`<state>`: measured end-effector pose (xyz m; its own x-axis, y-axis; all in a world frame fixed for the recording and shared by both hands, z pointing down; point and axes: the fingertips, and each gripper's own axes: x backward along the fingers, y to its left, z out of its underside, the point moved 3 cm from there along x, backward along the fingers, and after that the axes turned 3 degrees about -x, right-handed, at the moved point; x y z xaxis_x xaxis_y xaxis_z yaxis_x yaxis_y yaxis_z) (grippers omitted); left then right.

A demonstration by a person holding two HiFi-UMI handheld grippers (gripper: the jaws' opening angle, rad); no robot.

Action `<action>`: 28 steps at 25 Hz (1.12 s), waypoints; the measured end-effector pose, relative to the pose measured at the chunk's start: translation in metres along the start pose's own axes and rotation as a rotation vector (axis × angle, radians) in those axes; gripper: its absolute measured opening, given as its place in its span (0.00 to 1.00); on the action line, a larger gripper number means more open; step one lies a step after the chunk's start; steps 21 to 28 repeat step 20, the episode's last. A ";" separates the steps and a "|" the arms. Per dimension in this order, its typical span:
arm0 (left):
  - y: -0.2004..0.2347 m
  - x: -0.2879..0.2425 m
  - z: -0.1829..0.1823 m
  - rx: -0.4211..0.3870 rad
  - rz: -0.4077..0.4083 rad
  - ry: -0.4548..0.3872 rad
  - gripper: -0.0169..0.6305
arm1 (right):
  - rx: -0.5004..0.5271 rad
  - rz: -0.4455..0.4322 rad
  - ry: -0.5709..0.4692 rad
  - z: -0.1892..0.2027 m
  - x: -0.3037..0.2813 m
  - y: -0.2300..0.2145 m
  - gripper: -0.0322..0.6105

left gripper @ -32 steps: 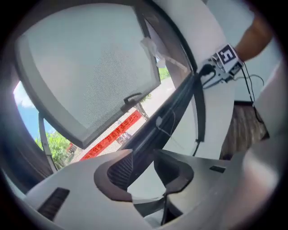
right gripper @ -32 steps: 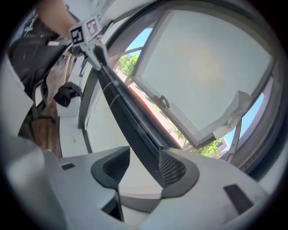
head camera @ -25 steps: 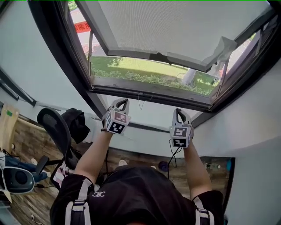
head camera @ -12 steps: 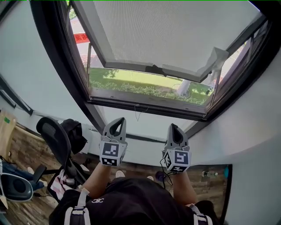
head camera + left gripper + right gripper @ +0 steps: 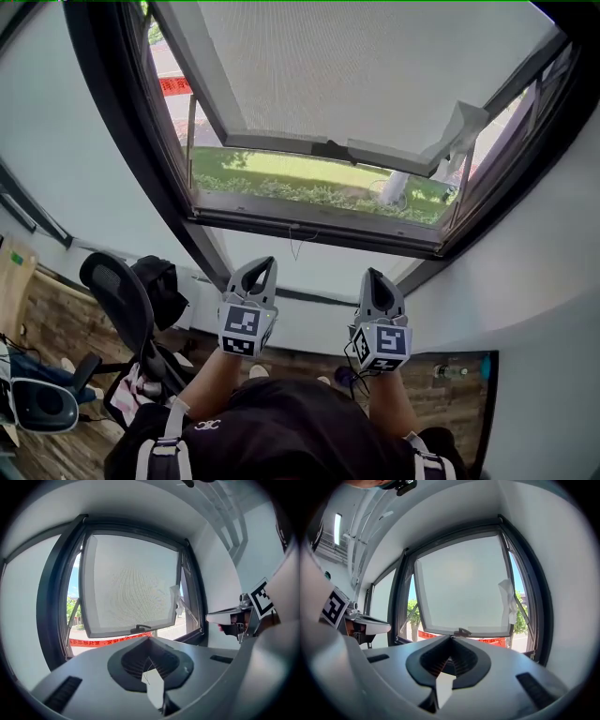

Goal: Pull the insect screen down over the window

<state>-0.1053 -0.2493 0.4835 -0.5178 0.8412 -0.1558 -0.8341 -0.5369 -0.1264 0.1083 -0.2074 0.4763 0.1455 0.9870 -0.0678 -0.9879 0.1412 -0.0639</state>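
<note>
"Up at the window [image 5: 122, 159], where does the insect screen [image 5: 375, 66] sit?"

"Its bottom bar [image 5: 272, 142], with a small dark handle [image 5: 328, 148], hangs above the window's lower frame [image 5: 319, 225]. Grass and hedge show through the gap between them. A crumpled white scrap [image 5: 461, 122] hangs at the screen's right corner."

"And your tongs?"

"Both are below the window's lower frame, in front of the white wall [image 5: 309, 267], side by side but apart. My left tongs [image 5: 265, 264] are pinched tight with nothing between them. My right tongs [image 5: 370, 274] are pressed together too, and empty. Neither touches the screen. A thin cord [image 5: 295, 246] dangles from the frame above them. An office chair [image 5: 117, 286] stands on the wood floor [image 5: 47, 309], down and left of the window."
</note>
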 end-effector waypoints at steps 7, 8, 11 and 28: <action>-0.002 -0.002 -0.010 -0.007 0.006 -0.017 0.03 | 0.008 0.017 0.000 0.002 -0.002 -0.003 0.05; -0.002 -0.002 -0.010 -0.007 0.009 -0.017 0.03 | 0.010 0.018 0.002 0.002 -0.002 -0.003 0.05; -0.003 -0.002 -0.010 -0.011 0.018 -0.016 0.03 | 0.012 0.024 0.005 0.002 -0.003 -0.004 0.05; -0.010 -0.001 -0.009 -0.013 0.035 -0.017 0.03 | 0.025 0.033 -0.013 -0.005 -0.001 -0.010 0.05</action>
